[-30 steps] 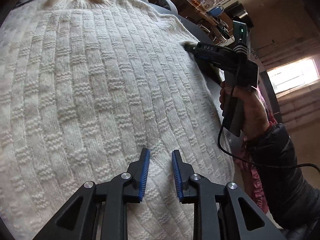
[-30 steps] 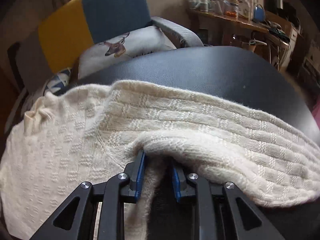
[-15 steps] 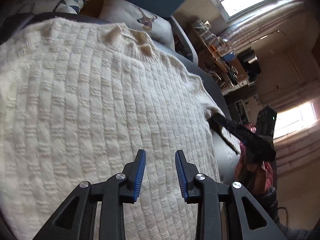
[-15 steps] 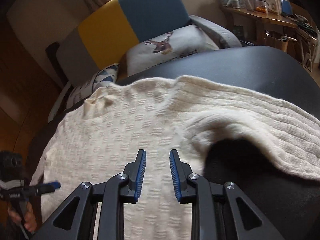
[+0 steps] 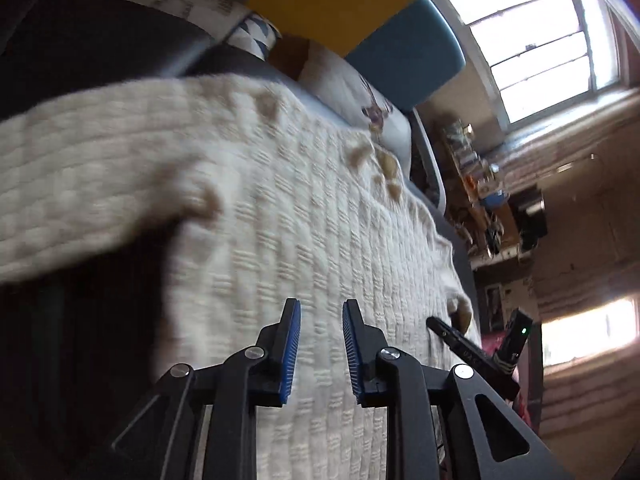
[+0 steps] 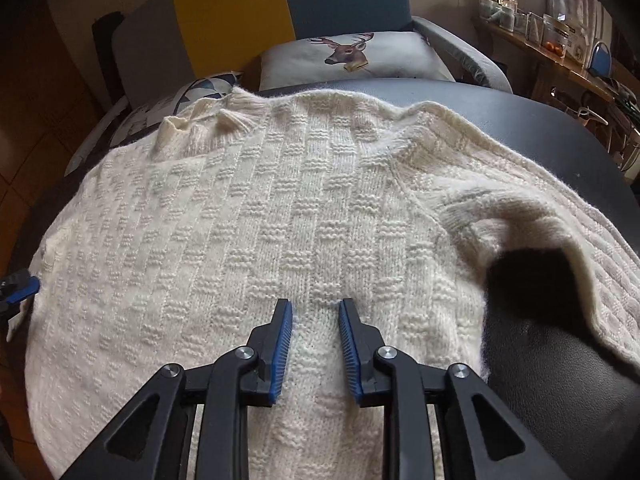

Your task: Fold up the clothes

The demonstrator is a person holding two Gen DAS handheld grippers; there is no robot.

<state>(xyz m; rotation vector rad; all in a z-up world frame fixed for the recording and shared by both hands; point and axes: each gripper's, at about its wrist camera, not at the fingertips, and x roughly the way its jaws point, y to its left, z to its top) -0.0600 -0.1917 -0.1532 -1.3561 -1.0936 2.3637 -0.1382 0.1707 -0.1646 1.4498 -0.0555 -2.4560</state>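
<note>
Jaws of both the left gripper and right gripper are standing narrowly parted and empty, the left's having just been closing, hovering over the sweater filling mid-frame, presumably seeking fold points.

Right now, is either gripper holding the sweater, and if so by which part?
Nothing is held. The left gripper and the right gripper both hover open above the cream sweater, with only bare knit showing between their pads.

A deer-print cushion leans on a yellow-and-blue chair back (cluttered shelf beside).
</note>
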